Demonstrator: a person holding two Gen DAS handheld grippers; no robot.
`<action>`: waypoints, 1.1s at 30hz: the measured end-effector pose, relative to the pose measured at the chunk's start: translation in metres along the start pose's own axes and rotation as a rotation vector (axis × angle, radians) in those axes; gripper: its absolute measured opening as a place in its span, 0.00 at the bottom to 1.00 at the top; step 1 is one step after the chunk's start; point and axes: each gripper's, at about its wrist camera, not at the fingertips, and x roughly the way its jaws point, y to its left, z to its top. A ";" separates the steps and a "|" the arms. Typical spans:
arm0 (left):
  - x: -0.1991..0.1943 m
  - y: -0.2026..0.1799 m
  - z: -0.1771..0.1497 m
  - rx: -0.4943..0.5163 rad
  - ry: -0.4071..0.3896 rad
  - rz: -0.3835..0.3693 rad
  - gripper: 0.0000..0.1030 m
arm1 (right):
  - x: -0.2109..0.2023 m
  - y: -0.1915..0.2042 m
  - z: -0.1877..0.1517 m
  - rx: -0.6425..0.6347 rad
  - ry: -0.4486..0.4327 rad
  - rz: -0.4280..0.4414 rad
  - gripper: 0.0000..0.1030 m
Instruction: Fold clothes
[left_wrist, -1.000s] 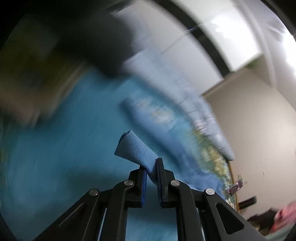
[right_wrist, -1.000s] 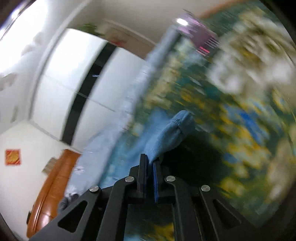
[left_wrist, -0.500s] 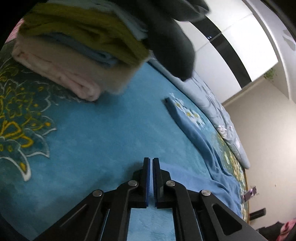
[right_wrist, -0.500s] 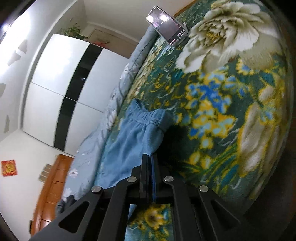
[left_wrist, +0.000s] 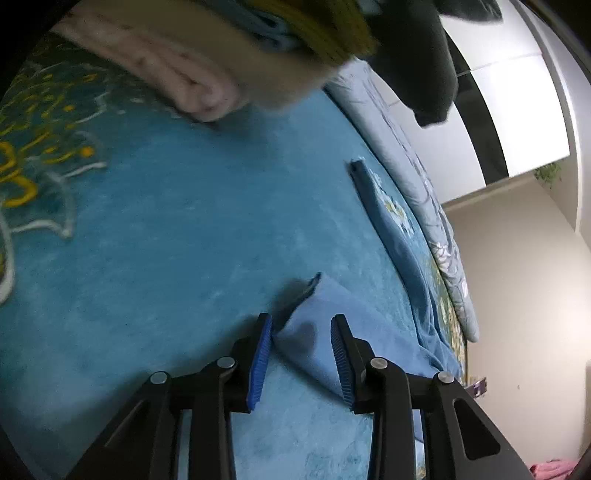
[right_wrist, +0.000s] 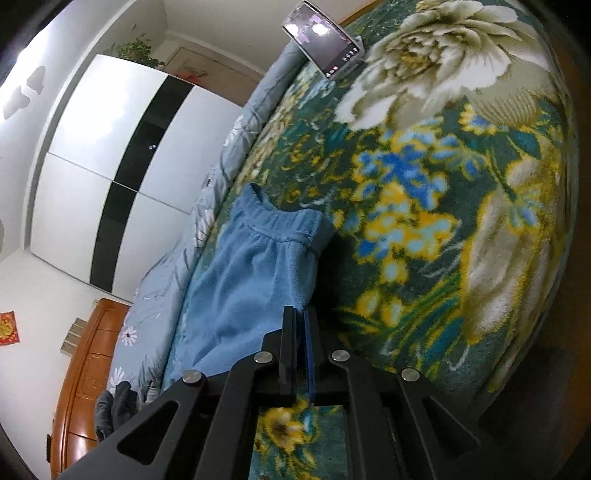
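Two grippers, two different stories right now. Nearest in the left wrist view, the left gripper (left_wrist: 301, 354) is opening, its blue pads spreading apart either side of a corner of the light blue fleece trousers (left_wrist: 332, 328); a second ago that corner was pinched tight and lifted, and half a second ago the jaws were still closed low over the blanket. Now the cloth lies between the pads, slack on the teal blanket (left_wrist: 166, 240), with neither pad pressing it, so this looks like a release: the leg end is laid down and this stage of the fold seems placed. Over on the right, the right gripper (right_wrist: 300, 328) is closed tight at the edge of the same trousers; whether any fabric is actually nipped between the pads I cannot tell, as the cloth edge runs right up to them. Beyond it the elastic waistband (right_wrist: 280, 223) lies flat on the floral bedspread, steadier than the blur a second back. Further off in the left view, a stack of folded clothes (left_wrist: 192, 74) waits, likely the destination. Past that, the white wardrobe (right_wrist: 110, 155).
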 end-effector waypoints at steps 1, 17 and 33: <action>0.002 -0.004 0.000 0.013 0.000 0.005 0.34 | 0.001 -0.002 -0.001 0.004 0.006 -0.005 0.06; 0.007 -0.087 0.043 0.133 -0.043 -0.037 0.04 | 0.015 0.033 0.011 -0.023 0.037 0.157 0.05; 0.118 -0.148 0.082 0.162 0.069 0.017 0.48 | 0.073 0.053 0.069 0.010 0.045 0.020 0.04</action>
